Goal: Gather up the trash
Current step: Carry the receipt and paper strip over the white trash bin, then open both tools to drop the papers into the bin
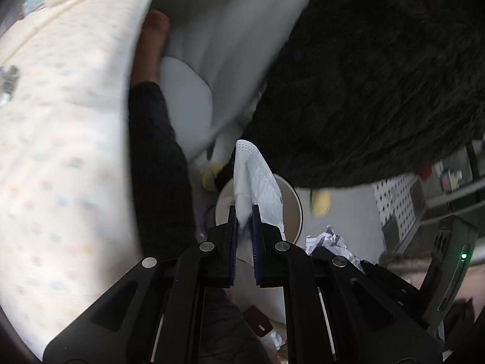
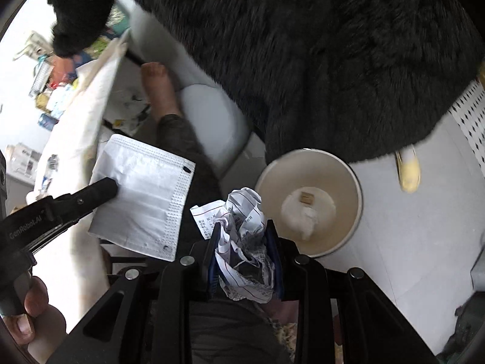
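Left gripper (image 1: pixel 244 212) is pinching a white face mask (image 2: pixel 142 194); right gripper (image 2: pixel 244 236) is clamping a crumpled paper ball (image 2: pixel 242 233). Bin (image 2: pixel 354 179) is sitting at 1 o'clock of the right gripper. Advisable: centre each item over the opening before releasing.

In the right wrist view, a bin (image 2: pixel 309 203) stands on the floor (image 2: pixel 424 227), ahead and to the right of the right gripper (image 2: pixel 244 261). A paper ball (image 2: pixel 242 242) sits between that gripper's fingers, just left of the bin's rim. Scraps (image 2: pixel 303 212) lie in the bin's bottom. Further left, the left gripper (image 2: pixel 103 189) holds a mask (image 2: pixel 145 194) by one edge, well apart from the bin. A bed (image 2: pixel 81 106) lies behind the mask. A fur throw (image 2: pixel 303 45) hangs above the bin, covering its far side. In the left wrist view, the mask (image 1: pixel 257 182) stands directly before the bin (image 1: pixel 292 209).
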{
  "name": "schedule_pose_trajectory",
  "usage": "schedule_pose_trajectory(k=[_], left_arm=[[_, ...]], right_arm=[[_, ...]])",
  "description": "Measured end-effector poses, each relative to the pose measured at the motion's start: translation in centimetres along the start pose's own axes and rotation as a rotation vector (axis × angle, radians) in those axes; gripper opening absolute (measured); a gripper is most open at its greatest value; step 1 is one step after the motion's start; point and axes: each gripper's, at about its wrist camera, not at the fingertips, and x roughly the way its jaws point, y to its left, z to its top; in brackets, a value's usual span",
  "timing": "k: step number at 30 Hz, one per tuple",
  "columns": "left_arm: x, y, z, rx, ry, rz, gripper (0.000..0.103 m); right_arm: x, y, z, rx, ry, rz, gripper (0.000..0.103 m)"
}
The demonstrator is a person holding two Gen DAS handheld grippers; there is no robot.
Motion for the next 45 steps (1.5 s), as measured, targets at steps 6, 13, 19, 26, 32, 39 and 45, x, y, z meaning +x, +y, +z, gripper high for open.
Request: schedule_pose_trajectory(k=[6,13,19,26,32,39,45], left_arm=[[4.7,-2.2,-0.9,0.06,0.075,0.006,0.009],[9.8,-4.3,0.0,0.11,0.156,0.032,0.009],[14.6,-5.6,0.0,0.125,0.228,0.034,0.009],[17.0,-5.8,0.0,0.103,0.236,0.004,0.055],[16.1,-4.5,1.0,0.049,0.202,0.014,0.062],[10.6,-3.0,2.1,0.014,0.089,0.044,0.074],[4.3,-1.5,3.0,0.0,-0.028,0.035,0.083]], right_arm=[[2.2,-3.5,-1.1,0.067,-0.003,-0.024,0.028],[4.2,-7.0,-1.7,0.131,0.004,-0.059,0.028],[6.1,-9.5,-1.1,0.188,0.012,-0.079,0.028],[8.4,-12.4,-0.8,0.243,0.032,-0.077,0.028],[10.5,-12.4,0.2,0.255,0.057,-0.072,0.028],[10.6,-11.7,1.1,0.241,0.039,-0.051,0.028],[9.6,-10.3,2.7,0.23,-0.027,-0.034,0.08]])
